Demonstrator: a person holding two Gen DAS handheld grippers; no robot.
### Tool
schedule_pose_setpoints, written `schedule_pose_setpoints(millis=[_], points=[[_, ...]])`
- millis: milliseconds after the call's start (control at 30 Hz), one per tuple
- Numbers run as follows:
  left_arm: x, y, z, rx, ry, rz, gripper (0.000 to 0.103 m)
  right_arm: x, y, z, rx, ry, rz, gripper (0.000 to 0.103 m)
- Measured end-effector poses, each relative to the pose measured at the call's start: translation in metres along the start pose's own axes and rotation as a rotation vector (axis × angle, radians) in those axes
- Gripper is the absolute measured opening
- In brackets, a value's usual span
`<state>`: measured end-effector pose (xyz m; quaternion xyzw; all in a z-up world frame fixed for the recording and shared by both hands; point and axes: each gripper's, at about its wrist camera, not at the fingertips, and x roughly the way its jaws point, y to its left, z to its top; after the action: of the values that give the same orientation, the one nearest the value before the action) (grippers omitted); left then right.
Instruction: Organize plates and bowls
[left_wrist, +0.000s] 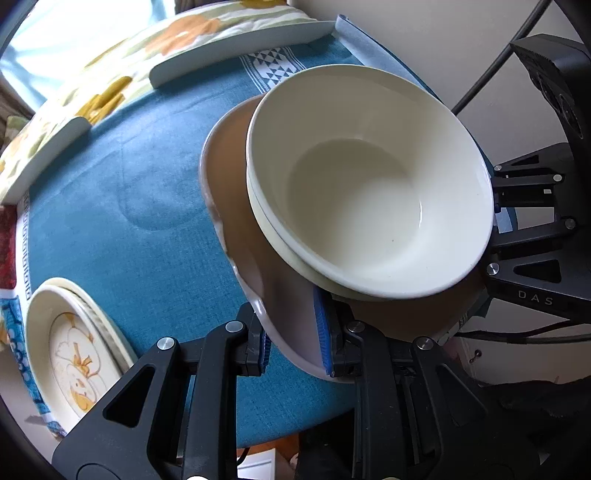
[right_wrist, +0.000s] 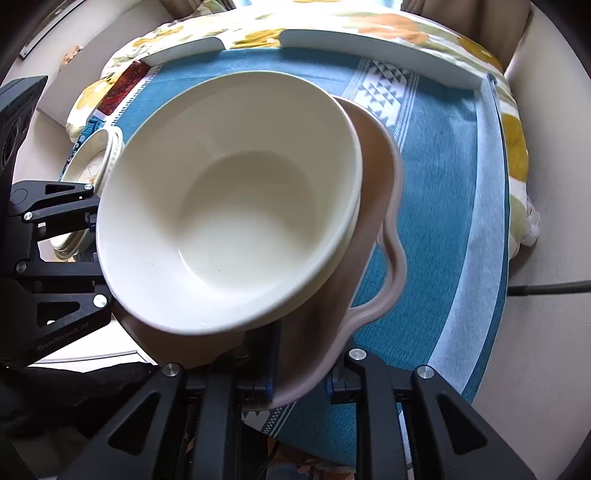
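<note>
Above the blue cloth (left_wrist: 110, 192) — both jaws pinch the brown plate (left_wrist: 236, 221) bearing cream bowls (left_wrist: 369, 184).

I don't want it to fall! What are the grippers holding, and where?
Both hand-held grippers, left and right, pinch the wavy brown plate by its rim; stacked cream bowls ride on it.

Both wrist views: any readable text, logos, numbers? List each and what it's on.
"DAS": on the black frame of the right gripper, seen in the left wrist view; the word may run on out of sight.
Faint print on the left gripper frame in the right wrist view: too blurred to read.
Bowls, plates, cloth: no text.
</note>
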<state>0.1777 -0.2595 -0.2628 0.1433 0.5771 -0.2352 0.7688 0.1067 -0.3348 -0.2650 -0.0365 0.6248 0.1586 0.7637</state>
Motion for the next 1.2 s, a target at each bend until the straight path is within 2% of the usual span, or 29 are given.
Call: schedule_pose_setpoints(millis=[367,667,967,1200], points=[[-0.071,0.054,-0.010,-0.096,-0.041,0.072,0.018,-0.039,0.053,0.042,-0.142,-0.028,0.013,0.017],[-0.113,0.129,-0.047,-0.111,-0.042,0.102,0.018,-0.038,0.135,0.084,-0.185,-0.041,0.031,0.017],[-0.107,0.196,-0.092,-0.092,0.012,0.104,0.018,-0.002,0.207,0.100,-0.142,-0.002,0.053,0.017],[-0.089,0.223,-0.114,-0.064,0.052,0.070,0.018,0.026,0.238,0.099,-0.077,0.027,0.051,0.017]])
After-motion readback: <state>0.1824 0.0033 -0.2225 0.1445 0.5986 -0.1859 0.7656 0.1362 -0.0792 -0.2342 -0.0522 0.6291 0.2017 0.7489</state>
